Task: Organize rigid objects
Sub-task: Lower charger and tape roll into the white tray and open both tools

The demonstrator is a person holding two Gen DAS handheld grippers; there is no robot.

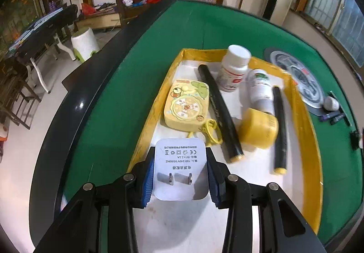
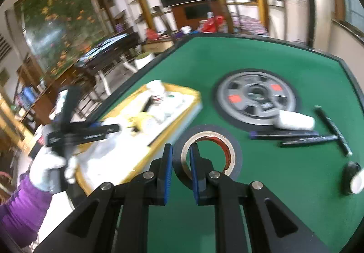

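Observation:
My left gripper (image 1: 180,155) is shut on a white power adapter (image 1: 180,171), prongs facing the camera, just above the near end of a yellow-rimmed tray (image 1: 316,150). In the tray lie a yellow cartoon case (image 1: 186,105), two black tubes (image 1: 220,111), two white bottles (image 1: 234,68) and a yellow cup (image 1: 259,127). Over the green felt, my right gripper (image 2: 180,150) is shut on the wall of a black tape roll (image 2: 229,139), to the right of the tray (image 2: 182,116). A white-gloved hand (image 2: 47,168) with a purple sleeve holds the left tool, which is blurred.
A grey round disc (image 2: 257,95) is set in the middle of the table. By it lie a white bottle on its side (image 2: 295,122), several dark pens (image 2: 284,133) and a small black-and-white item (image 2: 352,177). The table has a raised dark rim (image 1: 91,84).

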